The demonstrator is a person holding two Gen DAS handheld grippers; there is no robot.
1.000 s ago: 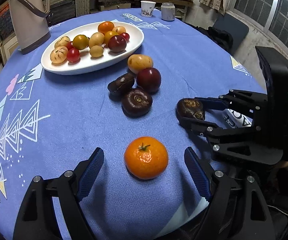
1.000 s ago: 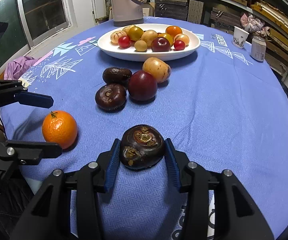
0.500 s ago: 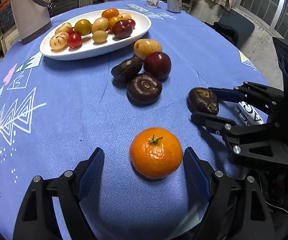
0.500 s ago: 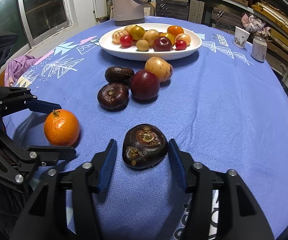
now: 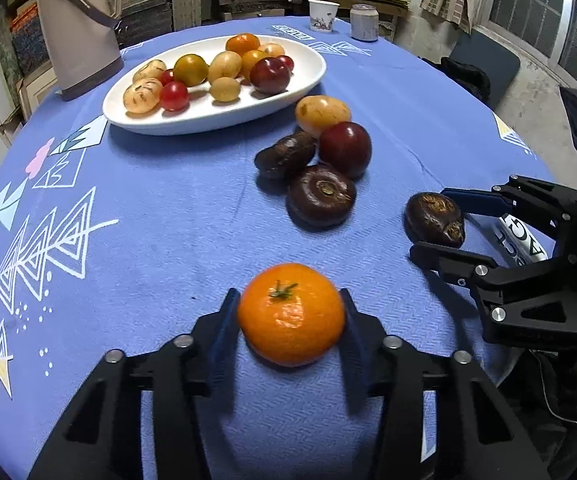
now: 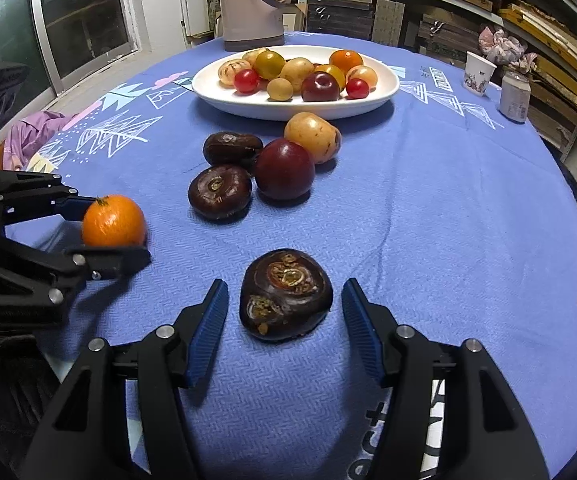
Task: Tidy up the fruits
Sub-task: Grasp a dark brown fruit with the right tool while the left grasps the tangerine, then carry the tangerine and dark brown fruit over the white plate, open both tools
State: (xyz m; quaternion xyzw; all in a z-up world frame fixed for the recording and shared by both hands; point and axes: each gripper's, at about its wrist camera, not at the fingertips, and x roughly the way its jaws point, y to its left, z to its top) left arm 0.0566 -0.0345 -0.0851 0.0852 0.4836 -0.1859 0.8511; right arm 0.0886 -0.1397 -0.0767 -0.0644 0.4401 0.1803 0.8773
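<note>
- Round orange mandarin with a small green stem sits on the blue patterned tabletop, at 6 o'clock in the left wrist view and at 9 o'clock in the right wrist view; its stem end faces up and slightly away from the camera, and being near-spherical it has no clear long axis.
- Left gripper is closing, its blue pads against both flanks of the mandarin, pinching it.
- Dark brown squat water chestnut lies at the centre-bottom of the right wrist view, its scarred top facing up toward the camera and its broader axis running across the picture.
- Right gripper is opening: its blue-padded fingers stand spread on either side of the chestnut with a gap on each side, touching nothing.
- Toward 12 o'clock from both lies a cluster of four loose pieces touching one another: two more dark chestnuts, a dark red plum and a yellowish potato-like fruit.
- Beyond them, a white oval ceramic dish holds small mixed fruits, its long axis across the right wrist view.
- A beige thermos jug stands behind the dish; a paper cup and a can stand near the far edge at 2 o'clock.
</note>
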